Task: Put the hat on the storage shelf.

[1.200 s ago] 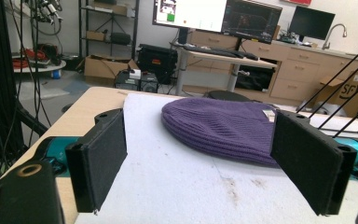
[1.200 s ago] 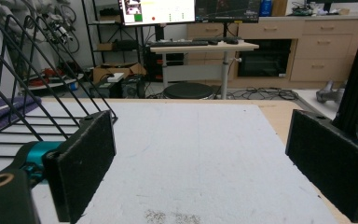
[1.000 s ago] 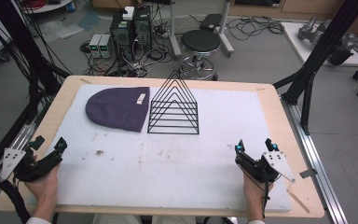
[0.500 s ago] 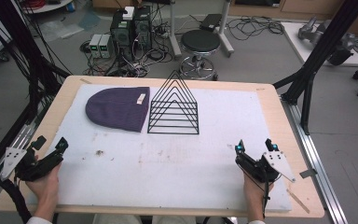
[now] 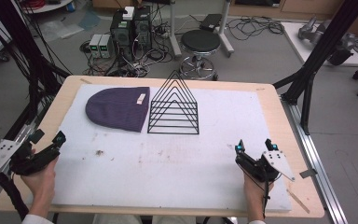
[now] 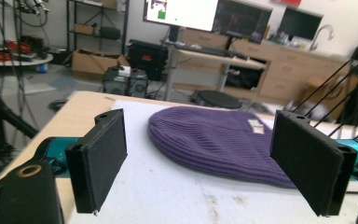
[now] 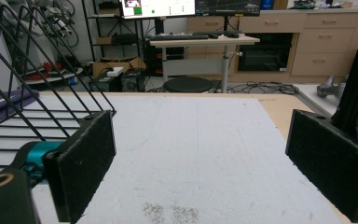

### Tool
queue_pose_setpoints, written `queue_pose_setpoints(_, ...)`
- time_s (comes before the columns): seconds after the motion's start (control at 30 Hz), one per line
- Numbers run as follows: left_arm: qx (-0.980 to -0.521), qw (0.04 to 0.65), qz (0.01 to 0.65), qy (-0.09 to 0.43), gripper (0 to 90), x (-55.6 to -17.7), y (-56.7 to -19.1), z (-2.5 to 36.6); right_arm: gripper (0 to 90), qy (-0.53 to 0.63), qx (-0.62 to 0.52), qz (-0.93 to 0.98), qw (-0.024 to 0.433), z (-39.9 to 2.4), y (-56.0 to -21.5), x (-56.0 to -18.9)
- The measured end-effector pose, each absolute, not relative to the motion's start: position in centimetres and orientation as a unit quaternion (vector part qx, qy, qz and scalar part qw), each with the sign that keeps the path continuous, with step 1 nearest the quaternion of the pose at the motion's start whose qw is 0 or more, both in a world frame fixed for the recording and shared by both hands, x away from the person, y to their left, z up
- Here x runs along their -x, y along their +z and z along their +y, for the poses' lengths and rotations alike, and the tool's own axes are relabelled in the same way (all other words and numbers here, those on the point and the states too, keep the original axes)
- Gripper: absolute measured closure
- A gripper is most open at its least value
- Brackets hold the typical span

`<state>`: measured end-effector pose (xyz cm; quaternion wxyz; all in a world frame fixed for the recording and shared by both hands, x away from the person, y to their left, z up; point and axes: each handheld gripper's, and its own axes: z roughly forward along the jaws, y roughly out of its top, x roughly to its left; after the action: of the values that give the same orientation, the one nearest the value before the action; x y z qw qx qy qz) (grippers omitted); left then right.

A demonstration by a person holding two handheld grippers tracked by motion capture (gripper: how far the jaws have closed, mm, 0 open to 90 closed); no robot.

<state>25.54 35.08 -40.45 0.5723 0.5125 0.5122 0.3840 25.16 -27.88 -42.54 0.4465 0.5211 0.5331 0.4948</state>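
A purple knit beanie with a small white label lies flat on the white mat at the back left; the left gripper view shows the beanie straight ahead between its jaws, some way off. A black wire rack shaped like nested triangles stands just right of it, and part of the rack fills the left of the right gripper view. My left gripper hovers open at the table's near-left edge. My right gripper is open near the front right, nothing between its jaws.
The white mat covers most of the wooden table; dark smudges mark its middle. Black frame posts rise beside the table on both sides. A stool, computer boxes and cables lie on the floor beyond the far edge.
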Motion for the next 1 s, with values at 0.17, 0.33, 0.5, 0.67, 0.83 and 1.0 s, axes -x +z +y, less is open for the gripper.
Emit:
queue_pose_setpoints(0.17,-0.533,0.558,0.523,0.362,18.4,-27.5,-39.0,34.5,7.6,0.498,-0.523,0.530,0.444,-27.8,-42.5,-25.4)
queue_pose_setpoints(0.33,-0.544,0.548,0.529,0.351,18.4,-28.7,-38.0,33.8,7.5,0.498,-0.520,0.535,0.442,-27.7,-42.5,-25.8)
queue_pose_setpoints(0.5,-0.564,0.522,0.539,0.345,18.2,-30.6,-36.2,32.8,7.6,0.498,-0.517,0.538,0.441,-27.4,-42.4,-25.9)
queue_pose_setpoints(0.67,-0.570,0.509,0.548,0.340,18.1,-32.3,-34.7,32.2,7.6,0.499,-0.512,0.543,0.440,-27.1,-42.4,-26.0)
queue_pose_setpoints(0.83,-0.576,0.486,0.564,0.338,18.2,-33.7,-33.7,31.9,7.6,0.497,-0.508,0.549,0.441,-26.8,-42.4,-26.1)
queue_pose_setpoints(1.0,-0.579,0.466,0.585,0.324,18.2,-35.6,-32.9,31.9,7.6,0.498,-0.506,0.550,0.441,-26.6,-42.4,-26.1)
